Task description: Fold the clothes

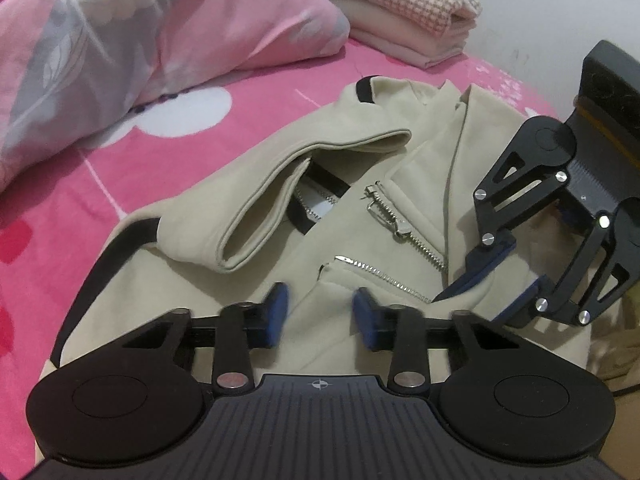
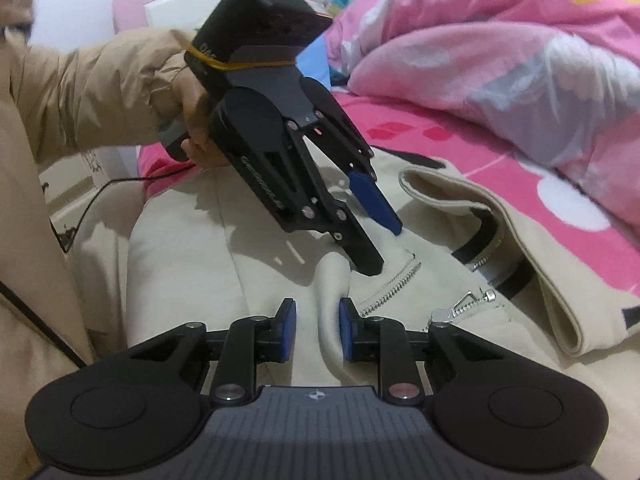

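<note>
A cream zip jacket point(image 1: 352, 152) point(image 2: 192, 264) with black trim lies spread on the pink bed sheet point(image 1: 72, 216), one sleeve point(image 1: 288, 188) folded across its chest. My left gripper point(image 1: 320, 316) point(image 2: 384, 252) is open, and its tips press down on the fabric beside the zipper point(image 1: 404, 232). My right gripper point(image 2: 317, 328) point(image 1: 468, 308) is also open. A raised ridge of jacket fabric point(image 2: 330, 312) stands between its blue pads, against the right pad and apart from the left one.
A bunched pink quilt point(image 1: 120, 40) point(image 2: 500, 48) lies beyond the jacket. Folded cream and checked clothes point(image 1: 400, 12) are stacked at the back by the white wall. A person's hand point(image 2: 196, 120) and beige padded sleeve point(image 2: 100, 96) hold the left gripper; a black cable point(image 2: 88, 208) hangs there.
</note>
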`<action>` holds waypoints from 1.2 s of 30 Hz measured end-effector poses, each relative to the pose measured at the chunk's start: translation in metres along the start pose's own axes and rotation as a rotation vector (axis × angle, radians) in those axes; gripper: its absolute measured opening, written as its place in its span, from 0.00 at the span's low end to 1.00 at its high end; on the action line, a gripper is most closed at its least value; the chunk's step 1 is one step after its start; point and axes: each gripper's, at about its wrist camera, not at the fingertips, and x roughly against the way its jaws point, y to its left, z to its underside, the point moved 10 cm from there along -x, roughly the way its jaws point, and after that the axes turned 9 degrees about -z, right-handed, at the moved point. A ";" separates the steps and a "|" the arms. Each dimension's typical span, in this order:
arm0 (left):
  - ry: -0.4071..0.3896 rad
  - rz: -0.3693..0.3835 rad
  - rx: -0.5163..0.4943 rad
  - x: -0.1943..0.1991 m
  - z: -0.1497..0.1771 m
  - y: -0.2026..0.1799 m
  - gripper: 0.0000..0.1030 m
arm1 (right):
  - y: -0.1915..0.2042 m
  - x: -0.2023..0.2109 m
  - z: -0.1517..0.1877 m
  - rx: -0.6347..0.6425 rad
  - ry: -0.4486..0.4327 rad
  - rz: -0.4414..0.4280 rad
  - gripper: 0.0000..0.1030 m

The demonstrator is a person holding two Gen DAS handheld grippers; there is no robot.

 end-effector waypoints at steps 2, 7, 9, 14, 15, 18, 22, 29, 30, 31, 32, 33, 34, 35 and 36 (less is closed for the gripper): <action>-0.016 -0.037 -0.032 0.002 -0.002 -0.007 0.15 | 0.003 0.001 0.000 0.026 -0.010 0.017 0.24; -0.047 -0.082 -0.023 0.006 -0.009 -0.012 0.06 | 0.006 0.007 0.001 0.043 -0.036 0.025 0.24; -0.060 -0.077 0.001 0.005 -0.013 -0.012 0.06 | 0.007 0.010 0.001 0.046 -0.042 0.033 0.24; -0.122 -0.061 0.042 0.004 -0.026 -0.016 0.02 | 0.009 0.013 0.002 0.042 -0.043 0.045 0.24; -0.134 -0.045 0.049 0.004 -0.028 -0.018 0.01 | 0.009 0.014 0.002 0.042 -0.039 0.048 0.24; -0.144 -0.024 0.060 -0.002 -0.026 -0.022 0.01 | 0.001 0.027 -0.004 0.043 -0.037 0.077 0.28; -0.153 0.012 0.091 -0.004 -0.020 -0.023 0.02 | -0.032 0.058 -0.023 -0.015 -0.078 0.141 0.39; -0.170 0.041 0.123 0.005 -0.016 -0.014 0.14 | -0.090 0.048 -0.013 -0.060 0.112 0.231 0.40; -0.168 0.037 0.117 0.006 -0.016 -0.012 0.19 | -0.094 0.045 -0.010 -0.063 0.140 0.224 0.40; -0.162 0.030 0.103 0.007 -0.014 -0.011 0.36 | -0.096 0.041 -0.007 -0.065 0.166 0.213 0.40; -0.156 0.023 0.088 0.007 -0.013 -0.009 0.43 | -0.098 0.038 -0.004 -0.068 0.192 0.203 0.40; -0.150 0.017 0.074 0.007 -0.011 -0.008 0.43 | -0.099 0.035 -0.001 -0.069 0.215 0.194 0.41; -0.144 0.025 0.067 0.007 -0.010 -0.008 0.44 | -0.099 0.034 0.001 -0.063 0.232 0.187 0.42; -0.137 0.032 0.060 0.006 -0.009 -0.009 0.44 | -0.099 0.032 0.002 -0.058 0.248 0.180 0.42; -0.131 0.040 0.053 0.006 -0.008 -0.009 0.44 | -0.100 0.032 0.003 -0.057 0.262 0.172 0.42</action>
